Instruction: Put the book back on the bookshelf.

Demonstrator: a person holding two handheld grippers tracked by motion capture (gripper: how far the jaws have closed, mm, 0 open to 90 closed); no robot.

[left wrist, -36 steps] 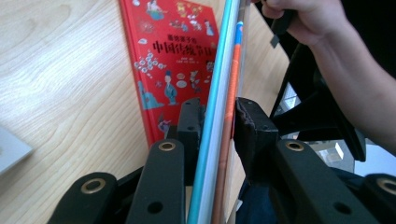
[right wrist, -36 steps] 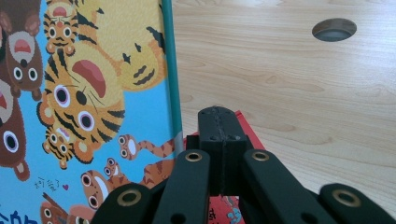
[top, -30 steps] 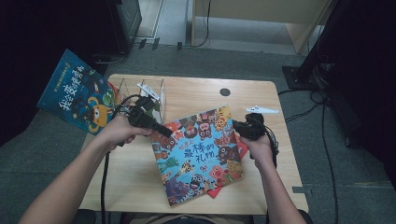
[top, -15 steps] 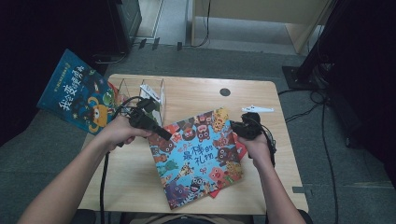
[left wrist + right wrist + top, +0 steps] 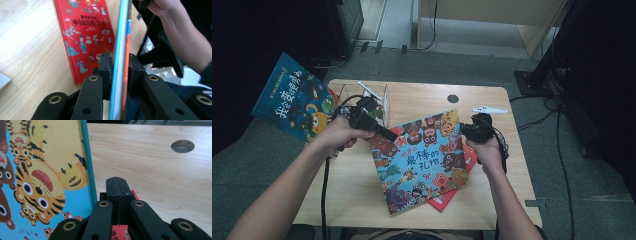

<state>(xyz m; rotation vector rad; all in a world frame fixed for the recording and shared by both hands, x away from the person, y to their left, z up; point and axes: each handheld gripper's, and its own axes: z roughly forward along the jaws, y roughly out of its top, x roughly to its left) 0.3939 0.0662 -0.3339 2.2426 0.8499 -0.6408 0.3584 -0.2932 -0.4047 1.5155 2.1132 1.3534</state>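
A blue picture book (image 5: 422,160) with cartoon animals is held tilted above the wooden table (image 5: 352,185). My left gripper (image 5: 384,132) is shut on its left edge. In the left gripper view the jaws (image 5: 119,67) have just been closing, and the pads press both sides of the book's edge (image 5: 121,45). My right gripper (image 5: 467,131) is at the book's right edge. Its jaws (image 5: 119,187) are shut with nothing between them, just beside the tiger cover (image 5: 45,177). A red book (image 5: 85,37) lies flat on the table under the blue one, and its corner (image 5: 470,156) pokes out.
Another blue book (image 5: 292,97) leans off the table's left side. A clear stand (image 5: 374,97) is at the back left, and a white object (image 5: 489,109) lies at the back right. A cable hole (image 5: 453,98) is in the tabletop. Cables trail over the floor at the right.
The blue book's left edge has shifted slightly to the left with the left gripper. The right gripper has stayed put.
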